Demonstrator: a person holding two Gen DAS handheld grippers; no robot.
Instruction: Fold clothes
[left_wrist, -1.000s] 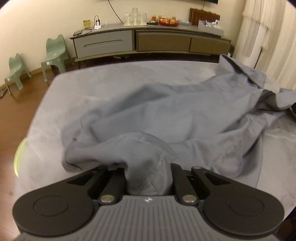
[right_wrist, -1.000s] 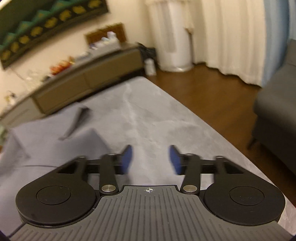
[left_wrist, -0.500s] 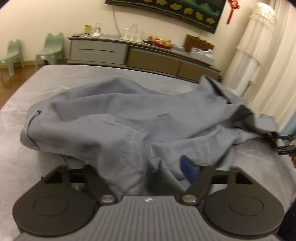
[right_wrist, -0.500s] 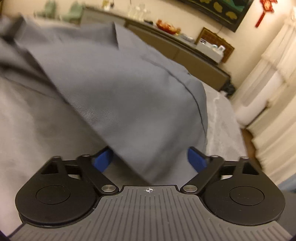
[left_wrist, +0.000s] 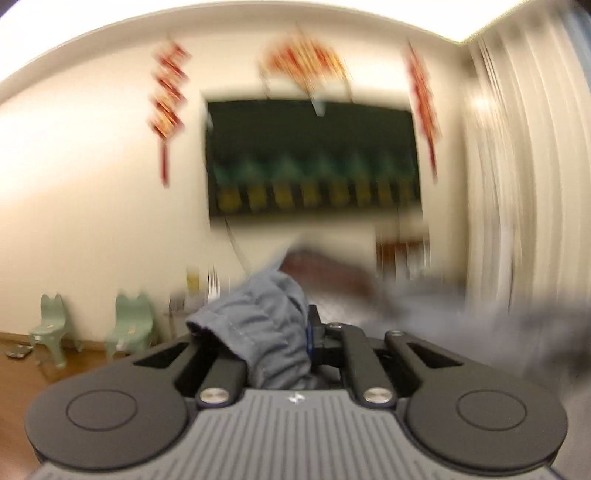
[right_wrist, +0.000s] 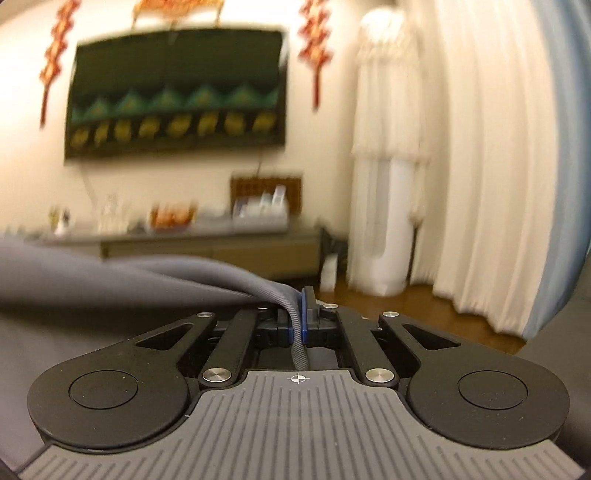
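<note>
Left gripper (left_wrist: 291, 343), jaws having just closed, clamps a bunched fold of the grey-blue woven cotton garment (left_wrist: 266, 332). Right gripper (right_wrist: 297, 321), jaws just closed, pinches a thin garment edge; fabric drapes leftward.

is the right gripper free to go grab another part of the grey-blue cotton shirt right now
Probably not: the right gripper has just closed on a thin edge of the grey-blue cotton shirt, and the left gripper clamps a bunched fold. It would have to let go first.

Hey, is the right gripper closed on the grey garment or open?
Shut on it. The right gripper has just closed, and its blue fingers pinch a thin edge of the grey garment between them.
</note>
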